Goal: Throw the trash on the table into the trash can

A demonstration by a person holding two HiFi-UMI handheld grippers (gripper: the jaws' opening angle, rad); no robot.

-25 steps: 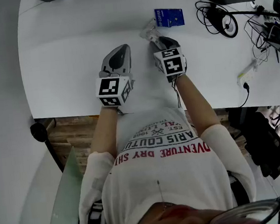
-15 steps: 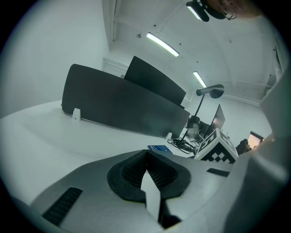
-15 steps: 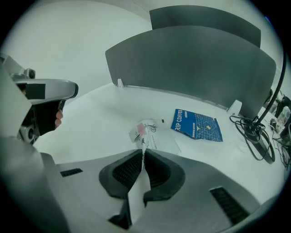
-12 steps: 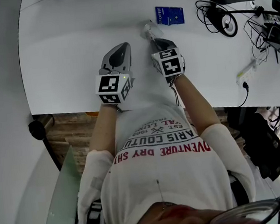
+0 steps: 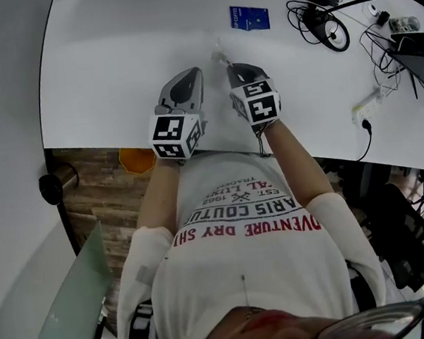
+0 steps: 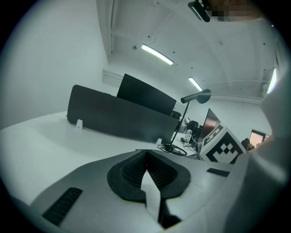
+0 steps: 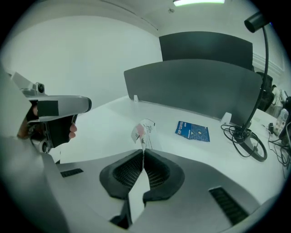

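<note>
My right gripper (image 5: 230, 67) is shut on a small crumpled clear wrapper (image 5: 220, 53), which hangs just above the white table (image 5: 110, 63). In the right gripper view the wrapper (image 7: 143, 129) sticks up from the pinched tips of that gripper (image 7: 143, 152), with a pink patch on it. Beside it to the left, my left gripper (image 5: 192, 71) is held over the table's near part. Its jaws (image 6: 145, 154) meet at the tips with nothing between them.
A blue coffee packet (image 5: 249, 17) lies flat farther back on the table. A lamp base with coiled cables (image 5: 329, 28) and a power strip (image 5: 367, 103) sit at the right. An orange object (image 5: 137, 159) shows below the table's near edge. A dark partition (image 7: 195, 84) lines the far side.
The right jaws have closed on the wrapper and lifted it off the table. Both grippers have risen and drawn back toward the near edge.
</note>
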